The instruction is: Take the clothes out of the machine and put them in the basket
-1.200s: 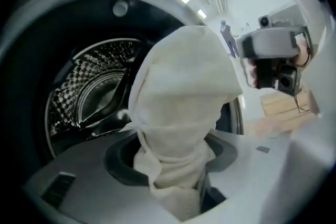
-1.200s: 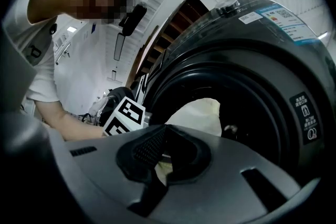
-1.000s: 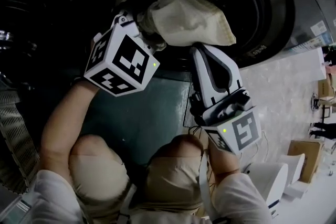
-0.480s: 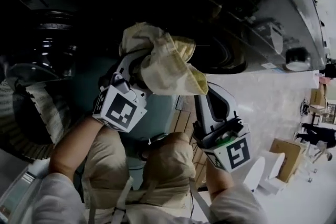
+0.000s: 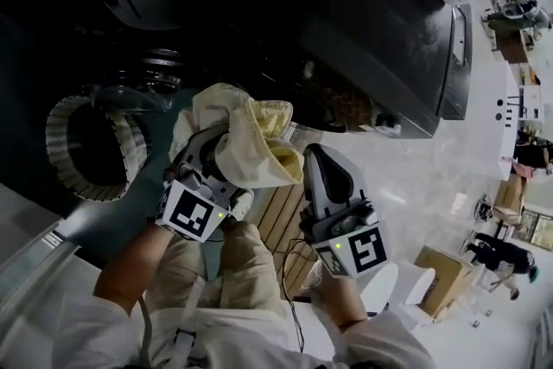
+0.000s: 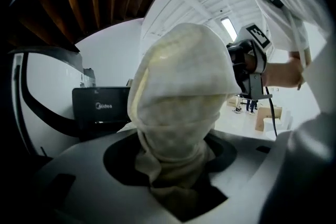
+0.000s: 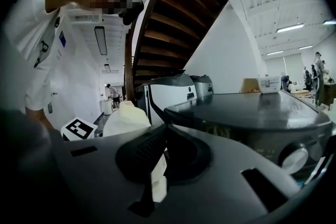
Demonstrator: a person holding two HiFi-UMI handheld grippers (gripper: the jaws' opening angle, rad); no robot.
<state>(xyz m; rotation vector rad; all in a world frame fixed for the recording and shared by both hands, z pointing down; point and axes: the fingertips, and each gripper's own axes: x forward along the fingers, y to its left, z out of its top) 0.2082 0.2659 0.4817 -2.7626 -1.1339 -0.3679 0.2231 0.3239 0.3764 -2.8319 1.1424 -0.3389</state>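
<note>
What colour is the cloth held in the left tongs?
Pale cream-yellow cloth; the left gripper view shows it best.

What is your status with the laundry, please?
Left hand-held gripper and right hand-held gripper shut on cream cloth. Cloth out of machine. Nothing blocking seen.

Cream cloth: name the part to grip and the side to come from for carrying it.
Grip the gathered neck of the cream cloth, from the end nearest the person, as the left gripper does: the fabric narrows to a thick bunch there and billows beyond. The right gripper seems to pinch the loose folded edge from its own side.
</note>
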